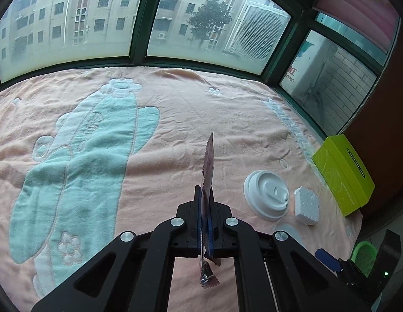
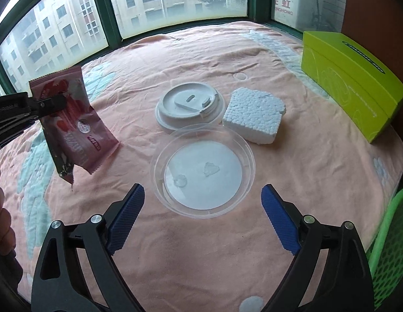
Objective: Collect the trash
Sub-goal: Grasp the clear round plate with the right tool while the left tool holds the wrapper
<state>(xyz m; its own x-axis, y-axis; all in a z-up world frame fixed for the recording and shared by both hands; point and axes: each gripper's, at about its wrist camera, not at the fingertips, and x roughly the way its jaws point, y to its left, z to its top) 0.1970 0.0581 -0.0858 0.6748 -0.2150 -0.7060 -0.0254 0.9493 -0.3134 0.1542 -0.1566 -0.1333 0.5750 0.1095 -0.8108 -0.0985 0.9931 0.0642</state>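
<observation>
**Wrapper lifted, right claw spread above the clear lid**

A pink blanket (image 2: pixel 206 247) with pale green cartoon patterns covers the surface below a wide window (image 1: pixel 71 18) – whether that surface is a bed or a sill I cannot tell. At the blanket's right edge lies a lime-green box (image 2: pixel 352 83) with a dark slot in its top, and a green mesh basket (image 2: pixel 391 254) stands at the lower right corner in the right wrist view.

Three pieces of trash lie close together on the blanket. The clear lid (image 2: pixel 202 171), round and shallow, sits nearest the right claw; just behind it is the white cup lid (image 2: pixel 189 110), and a foam block (image 2: pixel 253 115) lies just beside that, near the clear lid's rim.

The left claw (image 1: pixel 206 208) is clenched on a red wrapper (image 2: pixel 71 119), which stands edge-on between its blue pads in the left wrist view and hangs clear of the blanket – its torn lower end dangles below the claw. A person's fingers (image 2: pixel 0 208) show at the left edge of the right wrist view.

The right claw (image 2: pixel 202 202) is released, its jaws spread wide above the near rim of the clear lid, gripping nothing.
</observation>
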